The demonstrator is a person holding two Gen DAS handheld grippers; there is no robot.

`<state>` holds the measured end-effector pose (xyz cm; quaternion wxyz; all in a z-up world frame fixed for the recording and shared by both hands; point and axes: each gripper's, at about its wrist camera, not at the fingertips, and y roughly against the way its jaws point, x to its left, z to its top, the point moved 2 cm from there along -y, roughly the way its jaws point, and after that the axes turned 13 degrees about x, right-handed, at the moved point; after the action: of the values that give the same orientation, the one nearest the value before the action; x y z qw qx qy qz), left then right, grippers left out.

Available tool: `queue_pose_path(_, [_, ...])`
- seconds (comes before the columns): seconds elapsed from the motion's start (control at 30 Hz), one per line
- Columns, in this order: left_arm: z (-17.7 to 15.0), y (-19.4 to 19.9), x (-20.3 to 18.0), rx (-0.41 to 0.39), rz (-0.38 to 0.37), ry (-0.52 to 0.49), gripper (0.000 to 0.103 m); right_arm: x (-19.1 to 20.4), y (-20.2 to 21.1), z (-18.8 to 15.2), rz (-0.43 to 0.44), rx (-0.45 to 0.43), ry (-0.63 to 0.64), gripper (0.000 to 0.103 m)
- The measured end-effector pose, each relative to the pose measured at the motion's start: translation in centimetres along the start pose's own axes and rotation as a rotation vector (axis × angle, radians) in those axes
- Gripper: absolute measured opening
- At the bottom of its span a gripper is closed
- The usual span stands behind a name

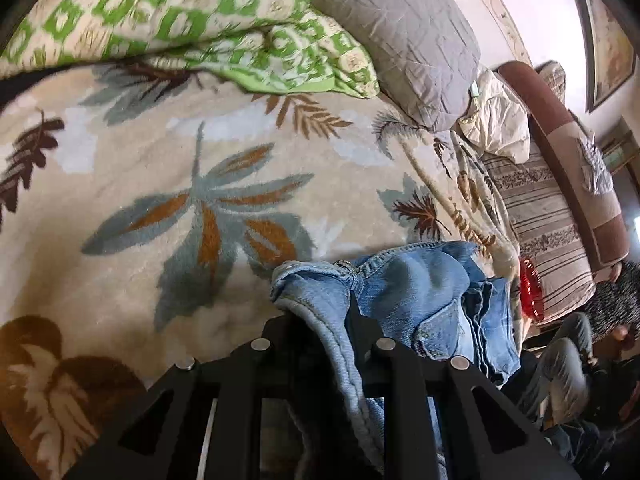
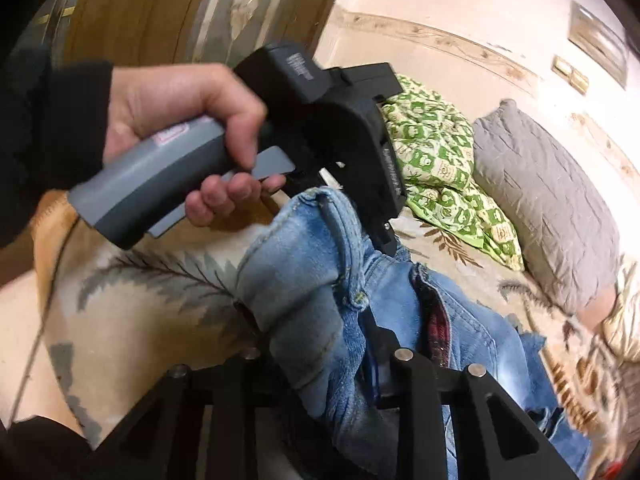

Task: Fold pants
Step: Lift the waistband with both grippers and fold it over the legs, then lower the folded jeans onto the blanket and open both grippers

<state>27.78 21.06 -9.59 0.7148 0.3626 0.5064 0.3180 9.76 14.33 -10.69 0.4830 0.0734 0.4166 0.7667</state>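
The pants are light blue jeans, bunched up on a cream blanket with a leaf print. My left gripper is shut on the jeans' waistband, which drapes back between its black fingers. In the right wrist view my right gripper is shut on another part of the jeans near the waistband. The left gripper, held in a hand, grips the same jeans just beyond it. The rest of the jeans trails off to the right, lifted above the blanket.
A green patterned quilt and a grey pillow lie at the far side of the bed. A brown striped sofa stands to the right, with a person's legs beside it. A wooden wardrobe stands behind.
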Motion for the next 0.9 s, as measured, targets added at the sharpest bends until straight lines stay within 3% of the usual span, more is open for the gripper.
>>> queue_pose_path(0.17, [-0.6, 2.6, -5.0, -0.033, 0.042, -0.068, 0.019, -3.7, 2.7, -1.1, 0.154, -0.055, -0.222, 0.028])
queue_pose_path(0.33, [-0.5, 4.3, -12.5, -0.038, 0.085, -0.166, 0.019, -8.1, 6.5, -3.5, 0.293, -0.125, -0.479, 0.028])
queue_pose_path(0.47, [-0.2, 3.3, -19.4, -0.012, 0.106, -0.262, 0.019, -11.6, 9.2, -6.4, 0.342, -0.173, -0.612, 0.028])
queue_pose_path(0.67, [1.2, -3.3, -27.8, 0.08, 0.117, -0.355, 0.019, -16.2, 12.1, -12.0, 0.339, -0.205, -0.767, 0.028])
queue_pose_path(0.9, [2.4, -14.2, -33.1, 0.253, 0.164, -0.386, 0.019, -21.8, 11.2, -20.0, 0.344, -0.136, -1.002, 0.028])
